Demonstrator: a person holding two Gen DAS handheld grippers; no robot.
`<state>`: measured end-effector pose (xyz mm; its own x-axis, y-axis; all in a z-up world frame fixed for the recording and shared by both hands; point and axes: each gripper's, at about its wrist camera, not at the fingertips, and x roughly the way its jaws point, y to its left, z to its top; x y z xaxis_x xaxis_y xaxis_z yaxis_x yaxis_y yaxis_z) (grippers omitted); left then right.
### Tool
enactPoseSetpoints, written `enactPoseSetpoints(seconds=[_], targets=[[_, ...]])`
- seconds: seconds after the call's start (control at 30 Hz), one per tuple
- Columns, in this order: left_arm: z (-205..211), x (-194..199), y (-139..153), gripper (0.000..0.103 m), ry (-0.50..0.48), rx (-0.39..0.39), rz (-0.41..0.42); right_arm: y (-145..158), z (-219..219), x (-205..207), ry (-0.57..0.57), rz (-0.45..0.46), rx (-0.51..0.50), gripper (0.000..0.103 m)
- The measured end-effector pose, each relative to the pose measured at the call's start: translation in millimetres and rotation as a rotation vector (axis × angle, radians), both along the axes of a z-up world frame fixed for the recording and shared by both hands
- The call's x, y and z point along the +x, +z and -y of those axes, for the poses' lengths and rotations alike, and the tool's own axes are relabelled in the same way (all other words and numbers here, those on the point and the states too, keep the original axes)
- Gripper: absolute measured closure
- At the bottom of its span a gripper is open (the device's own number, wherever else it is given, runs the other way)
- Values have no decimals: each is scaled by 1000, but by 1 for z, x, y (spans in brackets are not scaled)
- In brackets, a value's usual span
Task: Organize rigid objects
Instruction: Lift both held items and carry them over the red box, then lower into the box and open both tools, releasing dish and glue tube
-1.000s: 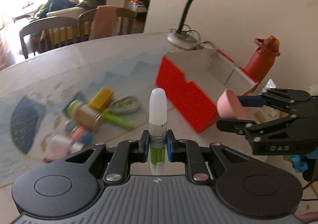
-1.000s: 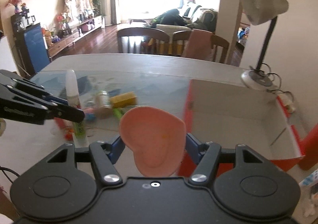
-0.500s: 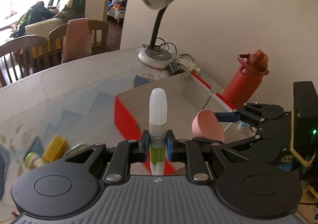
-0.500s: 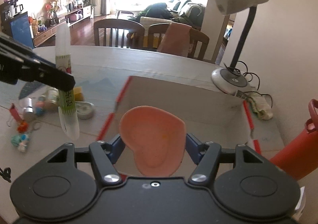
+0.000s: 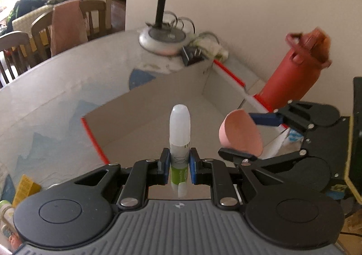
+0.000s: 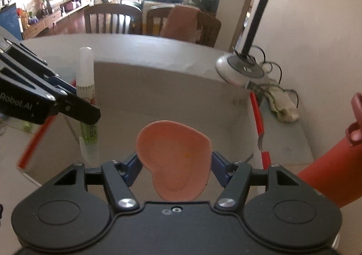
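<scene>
The left gripper angles steeply down, its blue pads clamped on a white-capped glue stick held upright over the open box. Just beside it the right gripper, tilted down likewise, grips a pink heart-shaped dish by its edges, also above the box. A second ago both hung short of the box's red wall, over the table near the loose clutter; now the box's pale inside fills the view below them. Beyond stand a red bottle and a lamp base; the lampshade is cut off at the top, and the leftover items at the left edge are mostly out of frame
</scene>
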<state>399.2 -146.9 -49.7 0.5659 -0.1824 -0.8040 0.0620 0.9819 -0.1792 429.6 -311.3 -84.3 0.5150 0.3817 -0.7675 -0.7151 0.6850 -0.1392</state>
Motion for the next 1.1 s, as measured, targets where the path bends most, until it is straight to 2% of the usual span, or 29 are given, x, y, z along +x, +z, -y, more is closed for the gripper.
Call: enactPoseSetpoints(seconds=[0.33, 0.6, 1.1], targets=[[19, 51, -41, 86, -30, 48, -97, -31, -1, 25, -14, -64, -83, 38], [21, 83, -63, 86, -25, 55, -142, -38, 0, 32, -37, -124, -105, 38], [26, 108, -108, 86, -33, 28, -253, -47, -1, 38, -59, -196, -121, 39]])
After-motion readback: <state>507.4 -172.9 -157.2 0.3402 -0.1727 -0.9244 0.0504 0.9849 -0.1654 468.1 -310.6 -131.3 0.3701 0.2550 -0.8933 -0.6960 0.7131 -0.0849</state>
